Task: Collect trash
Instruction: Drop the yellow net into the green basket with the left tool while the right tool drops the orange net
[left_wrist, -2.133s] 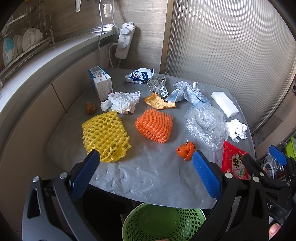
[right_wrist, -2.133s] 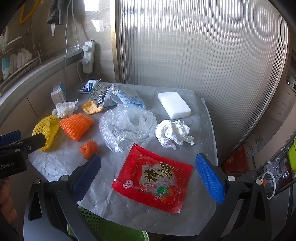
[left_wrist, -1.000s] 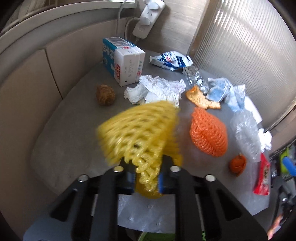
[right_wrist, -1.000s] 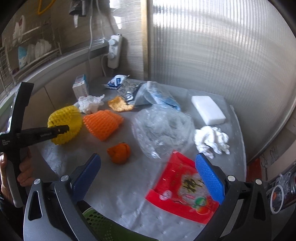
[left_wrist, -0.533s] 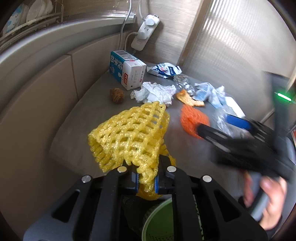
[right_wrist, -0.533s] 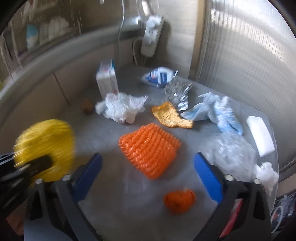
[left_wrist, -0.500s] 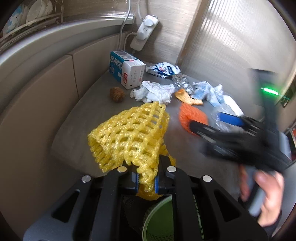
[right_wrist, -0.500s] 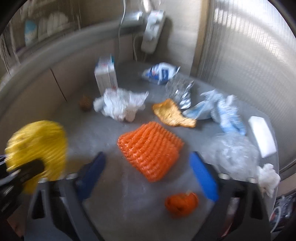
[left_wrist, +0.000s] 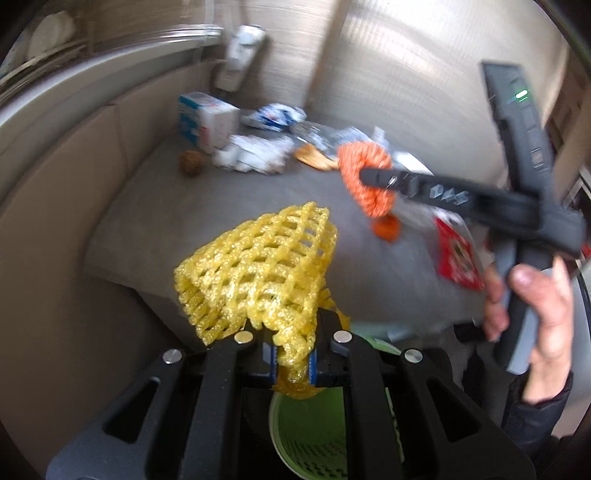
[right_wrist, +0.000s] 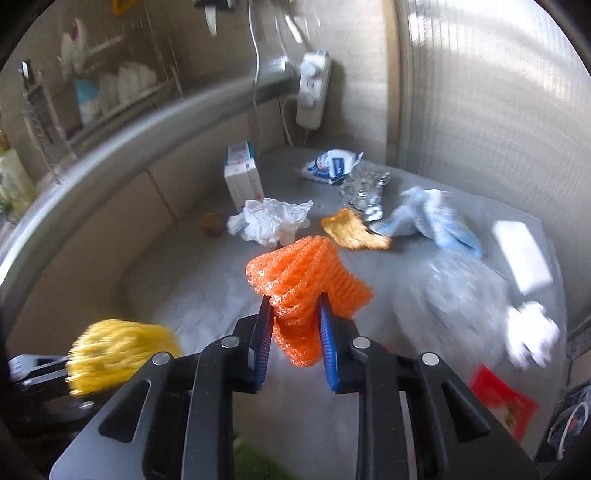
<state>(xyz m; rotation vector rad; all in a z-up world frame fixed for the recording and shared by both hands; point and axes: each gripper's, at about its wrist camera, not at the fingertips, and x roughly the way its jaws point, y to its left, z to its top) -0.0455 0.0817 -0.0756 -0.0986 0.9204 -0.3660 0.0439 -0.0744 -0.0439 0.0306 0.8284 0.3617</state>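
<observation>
Yellow foam net (left_wrist: 258, 273) sits pinched in your left gripper (left_wrist: 291, 360) above the green basket (left_wrist: 314, 435); your right gripper (right_wrist: 295, 332), jaws just closed, clamps the orange foam net (right_wrist: 306, 284) short of the basket; release early and it lands outside.

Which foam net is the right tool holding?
The orange foam net, pinched in the right tool; the yellow foam net is in the left tool.
</observation>
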